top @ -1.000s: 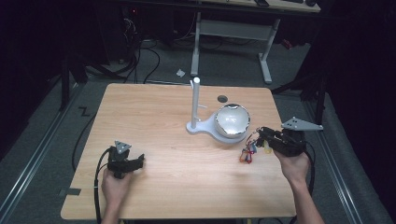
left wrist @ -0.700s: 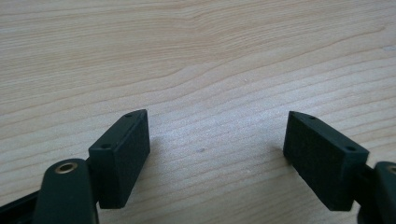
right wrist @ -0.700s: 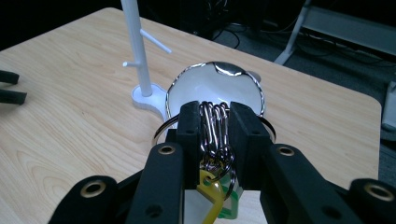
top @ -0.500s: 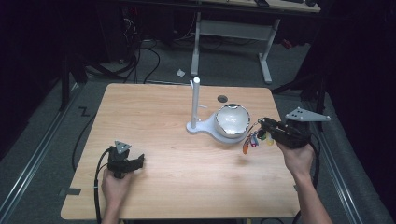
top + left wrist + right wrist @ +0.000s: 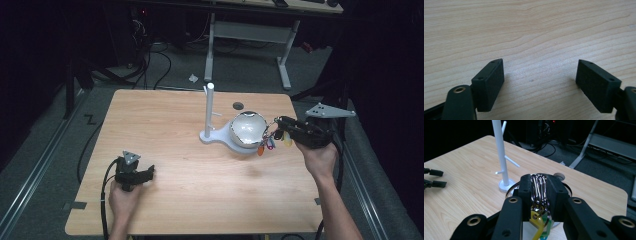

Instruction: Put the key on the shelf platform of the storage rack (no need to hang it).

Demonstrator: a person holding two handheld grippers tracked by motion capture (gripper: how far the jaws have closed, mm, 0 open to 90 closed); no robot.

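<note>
My right gripper (image 5: 278, 125) (image 5: 539, 186) is shut on a bunch of silver key rings (image 5: 538, 185) with coloured tags (image 5: 267, 144) (image 5: 537, 220) hanging below it. It hovers at the right rim of a shiny metal bowl (image 5: 247, 130). Left of the bowl stands a white peg stand (image 5: 209, 110) (image 5: 501, 157) with short side pegs. Near the table's front left my left gripper (image 5: 145, 174) (image 5: 540, 85) rests open on the wood, with nothing between its jaws.
The wooden table (image 5: 165, 130) (image 5: 529, 30) has a small round dark hole (image 5: 238, 105) behind the bowl. Dark floor, cables and a white desk frame (image 5: 250, 35) lie beyond the far edge.
My right gripper has lifted the key rings off the table and carried them up and left to the bowl's rim. The left gripper has stayed put.
</note>
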